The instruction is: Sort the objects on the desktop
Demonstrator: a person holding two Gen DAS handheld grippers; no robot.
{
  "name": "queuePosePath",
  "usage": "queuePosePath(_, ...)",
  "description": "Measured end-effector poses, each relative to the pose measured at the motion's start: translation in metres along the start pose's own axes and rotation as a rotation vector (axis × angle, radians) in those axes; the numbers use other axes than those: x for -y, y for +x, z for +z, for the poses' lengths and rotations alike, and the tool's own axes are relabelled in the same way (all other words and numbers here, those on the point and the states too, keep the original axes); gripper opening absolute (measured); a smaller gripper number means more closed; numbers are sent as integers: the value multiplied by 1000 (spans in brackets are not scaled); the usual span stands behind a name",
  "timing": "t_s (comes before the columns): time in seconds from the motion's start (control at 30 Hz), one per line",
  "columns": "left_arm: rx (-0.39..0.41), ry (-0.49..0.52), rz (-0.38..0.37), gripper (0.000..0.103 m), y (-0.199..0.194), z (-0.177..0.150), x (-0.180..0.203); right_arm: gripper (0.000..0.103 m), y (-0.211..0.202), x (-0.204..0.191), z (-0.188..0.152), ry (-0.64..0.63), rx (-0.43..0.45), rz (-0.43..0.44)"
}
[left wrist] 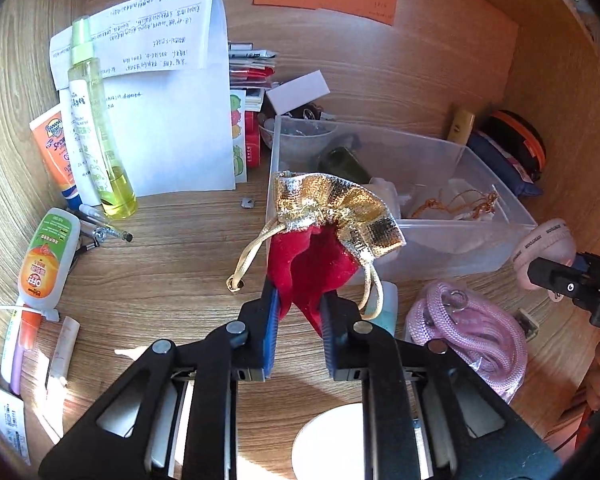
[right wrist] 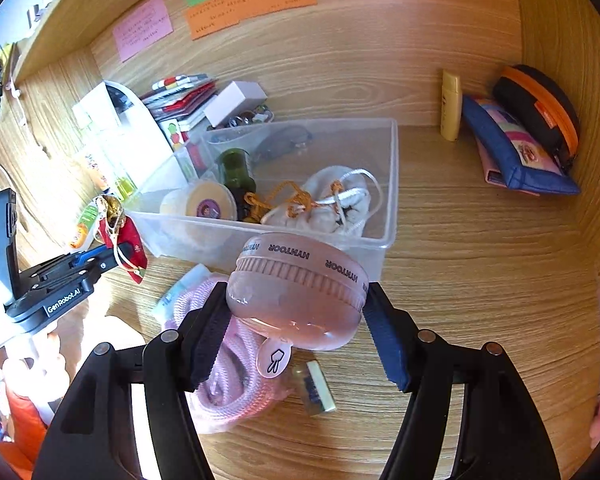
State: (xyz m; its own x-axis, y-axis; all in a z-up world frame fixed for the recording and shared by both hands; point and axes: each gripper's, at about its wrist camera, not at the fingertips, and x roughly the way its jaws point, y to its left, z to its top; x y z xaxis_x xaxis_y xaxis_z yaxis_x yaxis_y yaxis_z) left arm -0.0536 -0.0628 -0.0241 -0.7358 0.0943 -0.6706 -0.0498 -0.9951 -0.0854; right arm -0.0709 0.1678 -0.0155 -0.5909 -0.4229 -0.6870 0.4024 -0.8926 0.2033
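1. Desktop clutter covers my wooden tabletop [right wrist: 480, 240], with a clear plastic bin [right wrist: 388, 236] in the middle already holding a white drawstring pouch [right wrist: 324, 208], a dark green bottle [right wrist: 236, 172] and a lidded round tub [right wrist: 208, 204].
2. My left hand-held gripper [left wrist: 300, 300] is pinched onto the red velvet base of a red pouch with a gold top [left wrist: 320, 240], lifted just in front of the bin's near wall [left wrist: 440, 248].
3. My right hand-held gripper [right wrist: 296, 316] squeezes a round pink case [right wrist: 300, 296] marked HYNTOOR, raised near the bin's front corner.
4. Below it on the tabletop lie a coiled pink rope [right wrist: 228, 376] and a small rectangular bottle [right wrist: 314, 388].
5. A tall yellow spray bottle [left wrist: 96, 132] stands at the left beside white papers [left wrist: 172, 112].
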Motion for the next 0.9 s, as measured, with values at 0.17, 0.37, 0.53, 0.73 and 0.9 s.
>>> queuePosePath(0.17, 36, 17, -6, 18, -14, 6, 8, 63, -8, -6, 3, -23, 23, 6)
queuePosePath(0.37, 81, 35, -14, 18, -27, 20, 14, 63, -13, -5, 12, -31, 52, -1)
queuePosePath(0.53, 117, 49, -25, 18, -33, 35, 19, 63, -18, -1, 27, -34, 85, -18)
queuePosePath(0.73, 147, 56, -40, 18, -30, 53, 23, 63, -15, 3, 47, -43, 109, -28)
queuePosePath(0.9, 151, 48, -38, 18, -18, 71, 20, 63, -4, 1, 61, -57, 107, -30)
